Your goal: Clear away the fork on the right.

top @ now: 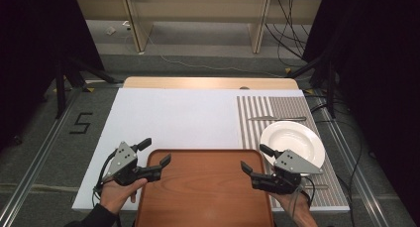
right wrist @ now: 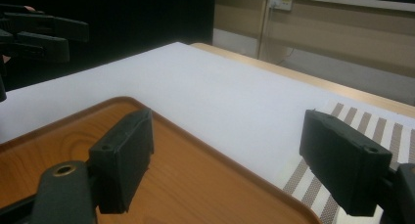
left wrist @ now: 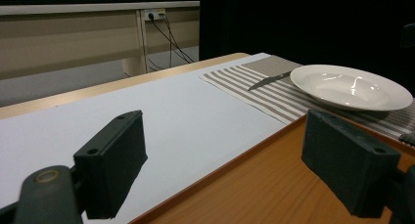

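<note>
High view shows me the wooden tray [top: 205,187] lying flat at the near edge of the white table [top: 173,118], between my two hands, with its right side over the striped placemat [top: 277,113]. My left gripper [top: 154,159] stands at the tray's far left corner and my right gripper [top: 252,163] at the far right corner; both have the jaws spread wide, with the tray rim between them and nothing pressed. I judge the tray to be stiff and rather light, but broad, and its surface looks smooth, so it may slip in the pads. I would take it by the raised rim on both sides together, at the same height, so it stays level. The white plate [top: 293,142] sits just beside the right gripper and looks fragile, and a knife [top: 276,119] lies behind it, so I must keep away from them.
</note>
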`<state>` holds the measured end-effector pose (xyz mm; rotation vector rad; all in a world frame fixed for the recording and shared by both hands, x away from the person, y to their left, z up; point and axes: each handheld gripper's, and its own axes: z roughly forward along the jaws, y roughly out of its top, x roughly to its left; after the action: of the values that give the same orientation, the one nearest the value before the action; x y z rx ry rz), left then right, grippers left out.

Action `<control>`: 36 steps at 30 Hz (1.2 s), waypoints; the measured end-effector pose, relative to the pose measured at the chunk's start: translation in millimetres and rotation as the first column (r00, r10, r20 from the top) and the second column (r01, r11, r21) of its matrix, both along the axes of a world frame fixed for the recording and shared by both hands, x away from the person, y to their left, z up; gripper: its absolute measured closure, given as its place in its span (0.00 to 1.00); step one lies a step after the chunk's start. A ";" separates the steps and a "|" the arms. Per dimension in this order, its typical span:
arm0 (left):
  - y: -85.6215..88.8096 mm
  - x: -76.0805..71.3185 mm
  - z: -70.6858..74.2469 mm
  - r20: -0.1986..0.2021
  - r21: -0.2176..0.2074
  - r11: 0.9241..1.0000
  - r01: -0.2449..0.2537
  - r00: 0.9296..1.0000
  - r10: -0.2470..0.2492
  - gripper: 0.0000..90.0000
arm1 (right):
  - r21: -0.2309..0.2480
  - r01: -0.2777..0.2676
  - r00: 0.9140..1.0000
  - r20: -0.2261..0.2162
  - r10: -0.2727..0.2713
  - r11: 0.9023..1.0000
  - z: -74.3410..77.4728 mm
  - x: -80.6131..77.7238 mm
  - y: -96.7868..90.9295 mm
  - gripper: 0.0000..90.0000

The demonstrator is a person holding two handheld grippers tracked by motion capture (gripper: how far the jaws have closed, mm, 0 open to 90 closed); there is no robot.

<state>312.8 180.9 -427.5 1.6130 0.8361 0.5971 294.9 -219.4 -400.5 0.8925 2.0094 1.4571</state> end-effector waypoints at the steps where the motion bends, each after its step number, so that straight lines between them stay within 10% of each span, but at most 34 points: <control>1: 0.0 0.0 0.0 0.000 0.000 1.000 0.000 1.000 0.000 0.18 | 0.000 0.000 1.000 0.001 0.000 1.000 0.0 0.1 0.0 0.24; 18: 0.5 -0.1 0.2 0.000 0.003 1.000 -0.001 1.000 0.001 0.18 | -0.016 -0.013 1.000 -0.002 0.013 1.000 0.3 0.6 -0.5 0.24; 36: 0.6 -0.1 0.0 0.000 0.007 1.000 -0.001 1.000 0.001 0.18 | -0.088 -0.027 0.990 -0.139 0.015 0.996 -0.8 11.3 -12.5 0.23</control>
<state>312.7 181.5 -427.5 1.6188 0.8352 0.6015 306.2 -231.9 -401.3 0.9598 2.1724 1.3373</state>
